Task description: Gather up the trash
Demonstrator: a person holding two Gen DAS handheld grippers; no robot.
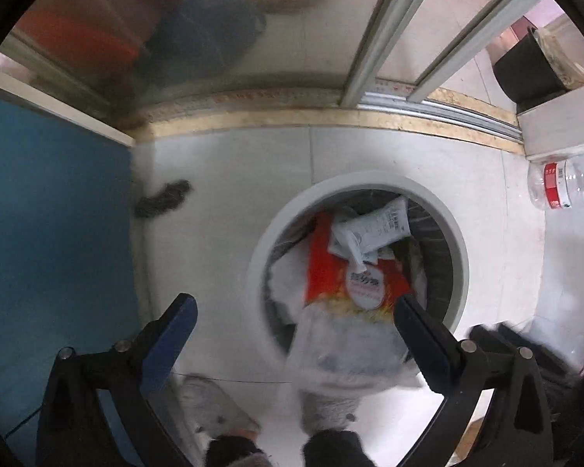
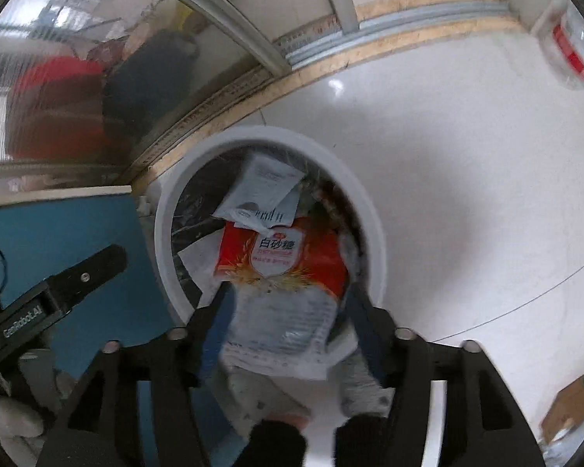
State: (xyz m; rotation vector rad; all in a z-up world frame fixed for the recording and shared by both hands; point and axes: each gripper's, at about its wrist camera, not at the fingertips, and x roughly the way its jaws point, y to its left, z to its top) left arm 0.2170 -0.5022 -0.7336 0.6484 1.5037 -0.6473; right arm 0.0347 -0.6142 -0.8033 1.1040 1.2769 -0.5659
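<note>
A round white trash bin (image 1: 370, 181) (image 2: 268, 134) stands on the pale tiled floor. Inside it lies a red-orange sugar bag (image 1: 327, 268) (image 2: 319, 264) with a clear lower half, and a white-grey pouch (image 1: 373, 229) (image 2: 261, 190) rests on top. My left gripper (image 1: 294, 311) hangs open and wide over the bin's near edge; its right finger overlaps the bag's corner. My right gripper (image 2: 288, 303) is open too. The bag's clear end sits blurred between its fingers, and neither pad presses on it. One left finger (image 2: 85, 272) shows at the left of the right wrist view.
A clear plastic bottle with a red label (image 1: 560, 186) (image 2: 572, 50) lies on the floor to the right. A blue panel (image 1: 50, 233) borders the left, with a dark fuzzy object (image 1: 163, 198) beside it. A sliding door track (image 1: 428, 111) runs behind the bin. A person's grey shoes (image 1: 210, 404) are below.
</note>
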